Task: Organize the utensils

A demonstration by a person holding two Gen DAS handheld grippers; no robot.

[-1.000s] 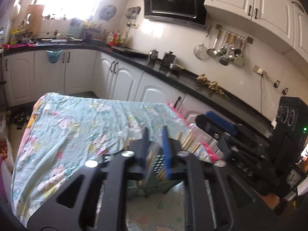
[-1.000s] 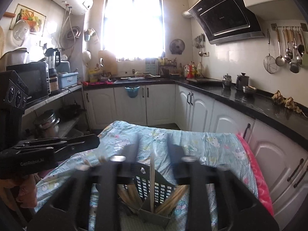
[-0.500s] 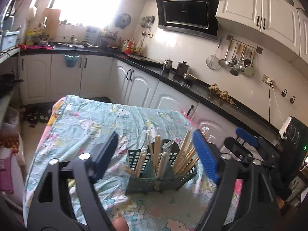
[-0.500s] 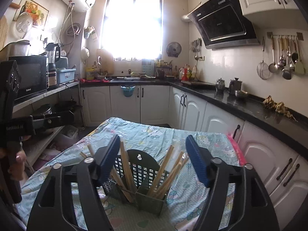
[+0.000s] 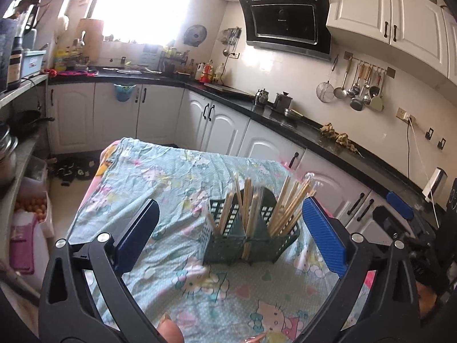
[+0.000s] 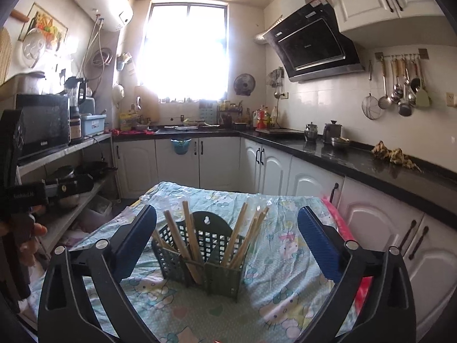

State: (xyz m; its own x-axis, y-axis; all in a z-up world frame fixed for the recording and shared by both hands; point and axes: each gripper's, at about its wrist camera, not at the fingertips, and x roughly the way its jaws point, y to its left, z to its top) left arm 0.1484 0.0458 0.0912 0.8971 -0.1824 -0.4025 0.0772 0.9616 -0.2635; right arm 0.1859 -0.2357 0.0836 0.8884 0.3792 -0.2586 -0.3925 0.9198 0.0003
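Chopsticks (image 6: 188,234) lean loosely in the green basket (image 6: 200,265) just ahead of both hand-held grippers, left (image 5: 228,240) and right (image 6: 227,240), jaws opening, empty; a careless brush could topple it.

— What is different about your two grippers now?

— A second ago your left gripper (image 5: 228,228) had its blue-padded jaws nearly together, crowding the dark green perforated plastic utensil basket (image 5: 251,245). Now the jaws are opening wide, with nothing pressed between them. Your right gripper (image 6: 227,234) did the same, and its jaws are opening too.

— And the basket?

— You have drawn both grippers back from it. It filled the bottom of each view; now it stands clear ahead of the fingertips on the pale blue cartoon-print cloth (image 5: 171,177), its light wooden chopsticks (image 6: 188,234) fully visible.
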